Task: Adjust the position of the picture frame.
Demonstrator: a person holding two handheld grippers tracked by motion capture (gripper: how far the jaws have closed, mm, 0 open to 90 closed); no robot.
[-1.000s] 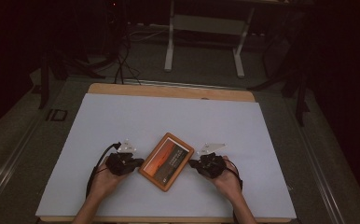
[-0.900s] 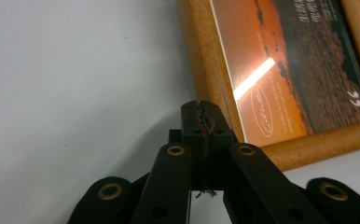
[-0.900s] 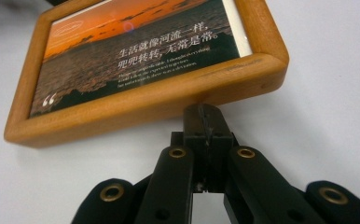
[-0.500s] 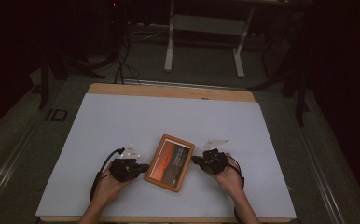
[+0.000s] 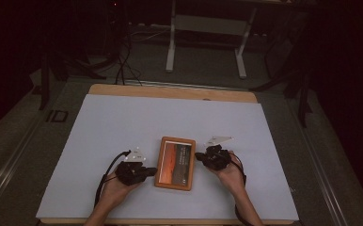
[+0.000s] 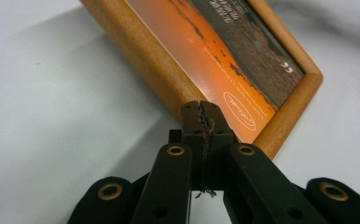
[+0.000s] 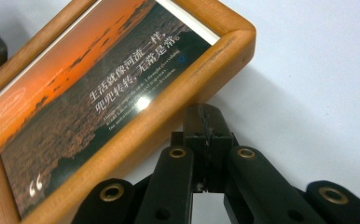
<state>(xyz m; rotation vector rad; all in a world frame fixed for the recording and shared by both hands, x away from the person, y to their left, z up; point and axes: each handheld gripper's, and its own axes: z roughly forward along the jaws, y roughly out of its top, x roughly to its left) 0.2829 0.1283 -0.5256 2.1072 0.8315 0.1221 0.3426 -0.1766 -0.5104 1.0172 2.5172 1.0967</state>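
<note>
Jaws pressed together on both your grippers, left gripper [image 5: 147, 172] and right gripper [image 5: 199, 156] flanked the frame [image 5: 175, 163], its long axis running near-to-far.

hand-held gripper [image 6: 201, 109]: black jaws | brass rivets | grey plate | black cable

The high view is dim and slightly soft; the white table [image 5: 123, 132] is the one lit area, the floor beyond sinking into near black. Both gripper views are brighter. A small glare spot sits on the picture frame [image 7: 143, 103] glass in the right gripper view. Nearby jaws look soft; shadows are faint and diffuse.
</note>
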